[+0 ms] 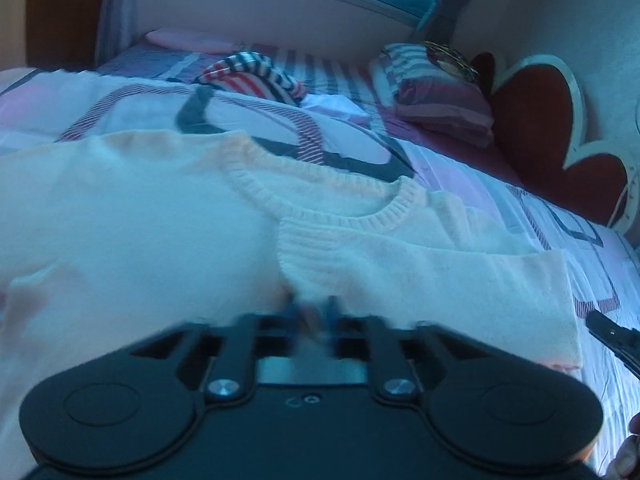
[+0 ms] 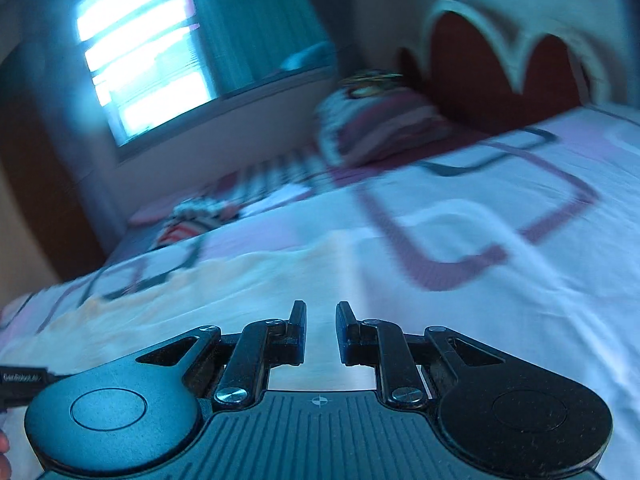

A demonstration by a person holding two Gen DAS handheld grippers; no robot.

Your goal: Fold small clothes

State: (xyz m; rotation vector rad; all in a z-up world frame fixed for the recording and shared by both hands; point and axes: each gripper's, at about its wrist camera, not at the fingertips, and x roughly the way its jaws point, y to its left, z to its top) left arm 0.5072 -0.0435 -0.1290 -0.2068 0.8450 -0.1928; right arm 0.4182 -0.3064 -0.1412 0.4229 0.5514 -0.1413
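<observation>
Left gripper point(image 1: 310, 312) pinching the cream sweater point(image 1: 160, 232).
Right gripper point(image 2: 321, 330), jaws apart and empty; lift evenly toward twelve o'clock.

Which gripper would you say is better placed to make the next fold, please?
Probably the left gripper: it is shut at the pale knitted sweater, by the folded sleeve cuff. The right gripper is open with nothing between.
</observation>
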